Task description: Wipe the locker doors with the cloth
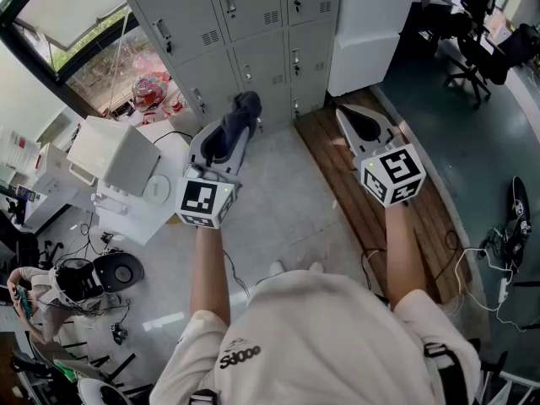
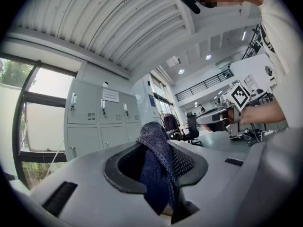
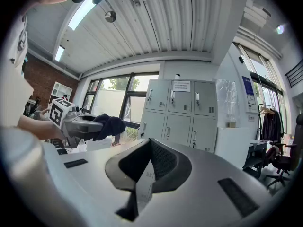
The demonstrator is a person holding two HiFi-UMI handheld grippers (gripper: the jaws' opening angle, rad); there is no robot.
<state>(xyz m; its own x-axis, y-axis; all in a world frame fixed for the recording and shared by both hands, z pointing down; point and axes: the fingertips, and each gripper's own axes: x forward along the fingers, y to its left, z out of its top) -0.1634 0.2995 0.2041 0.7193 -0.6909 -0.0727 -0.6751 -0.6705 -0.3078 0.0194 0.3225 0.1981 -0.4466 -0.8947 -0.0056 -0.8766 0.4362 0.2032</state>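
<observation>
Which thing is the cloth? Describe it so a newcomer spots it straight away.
Start at the grey lockers ahead of the person. In front of them, the left claw is shut on the cloth: a dark blue textured rag bunched at its tip. The right claw beside it holds nothing.

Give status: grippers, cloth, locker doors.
Left gripper shut on cloth. Right gripper shut, empty. Cloth held short of locker doors, no contact. Nothing seen between them.
</observation>
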